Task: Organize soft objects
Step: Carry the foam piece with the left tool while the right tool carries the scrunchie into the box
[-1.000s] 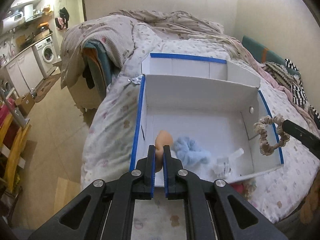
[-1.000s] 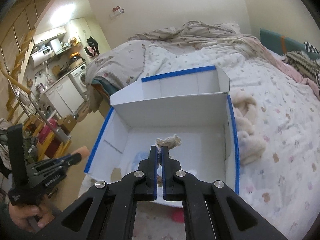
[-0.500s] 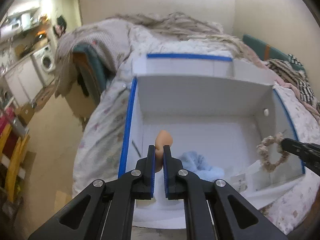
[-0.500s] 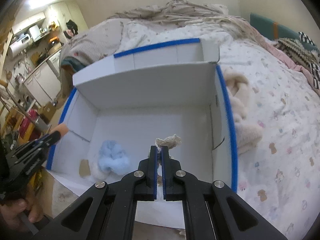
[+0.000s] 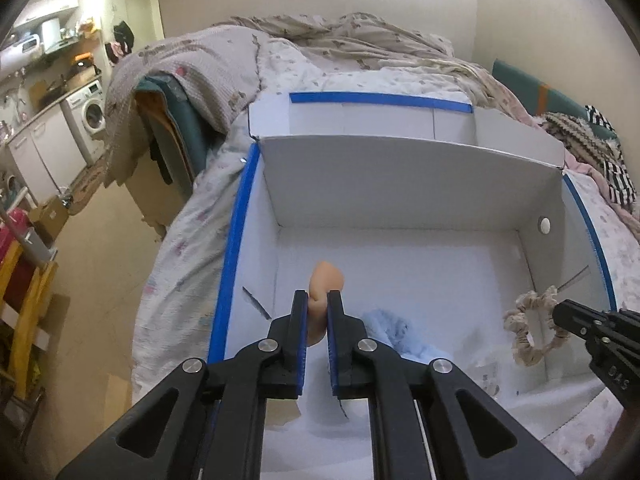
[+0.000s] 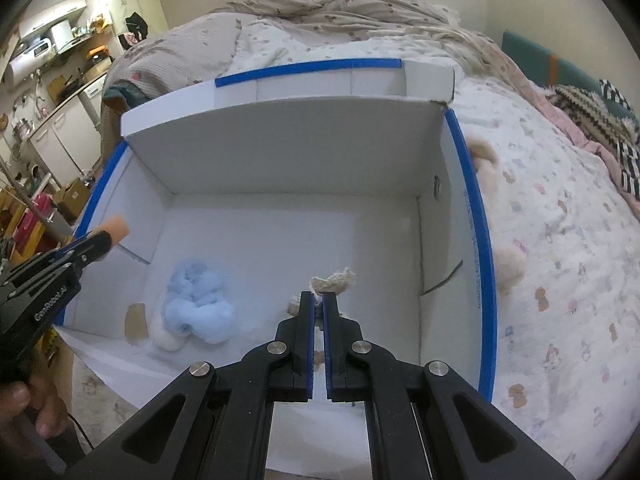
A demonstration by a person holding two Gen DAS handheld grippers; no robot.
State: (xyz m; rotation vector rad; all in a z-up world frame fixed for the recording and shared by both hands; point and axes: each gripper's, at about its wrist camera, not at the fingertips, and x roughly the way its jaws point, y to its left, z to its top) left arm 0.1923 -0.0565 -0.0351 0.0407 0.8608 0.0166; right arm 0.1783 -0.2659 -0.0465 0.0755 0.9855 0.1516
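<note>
Box [image 5: 400,184]: set open on the bed, centre frame, as receptacle.
Blue fluff [image 6: 198,306]: already deposited, lower left of floor.
Left gripper [image 5: 318,304]: pinched on peach sponge [image 5: 326,280], held over the box's left side.
Right gripper [image 6: 319,300]: clamped on scrunchie [image 5: 528,334], poised above the right floor for release.

Left wrist view looks down close over the white box's [image 5: 420,184] near-left corner. Right wrist view peers in from its near-right; both share the box floor.

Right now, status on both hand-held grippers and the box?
Left hand-held gripper shut on peach sponge. Right hand-held gripper shut on beige scrunchie. Both over white box; blue fluffy item inside. Nothing blocking.
</note>
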